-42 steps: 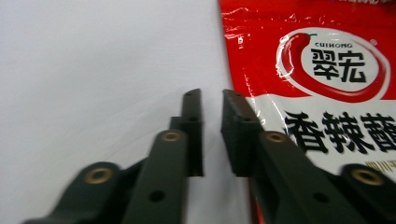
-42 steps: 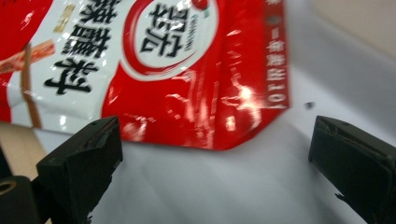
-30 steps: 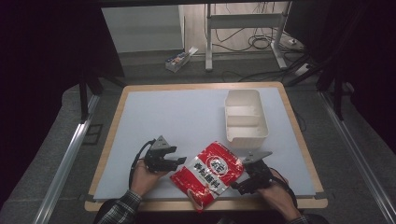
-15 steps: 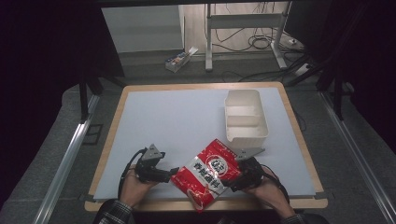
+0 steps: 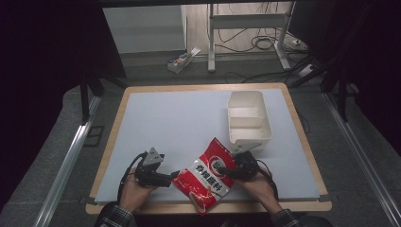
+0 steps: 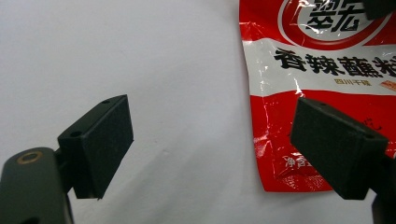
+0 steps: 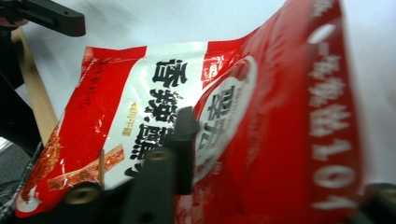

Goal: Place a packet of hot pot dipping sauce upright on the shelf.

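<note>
- High view: the red snack bag point(image 5: 206, 178) lies at the near edge of the table point(image 5: 170, 123), between the left gripper point(image 5: 166, 178) and the right gripper point(image 5: 228, 169) (a white bin point(image 5: 249, 120) sits behind).
- Left gripper view: jaws spread wide, having just opened, nothing between them; the bag lies beside.
- Right gripper view: jaws have just closed, clamping the bag's edge.

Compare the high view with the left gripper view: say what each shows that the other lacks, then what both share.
High view alone: the white bin at the mat's far right, both hands, and the right gripper, whose fingers have just been closing, shut on the red bag's edge. Left gripper view alone: its own two black fingers close up, standing wide apart, one over bare mat, one over the bag's lower corner, with the bag's print readable. Both share: the red bag lying on the white mat, and the left gripper open beside it.
</note>
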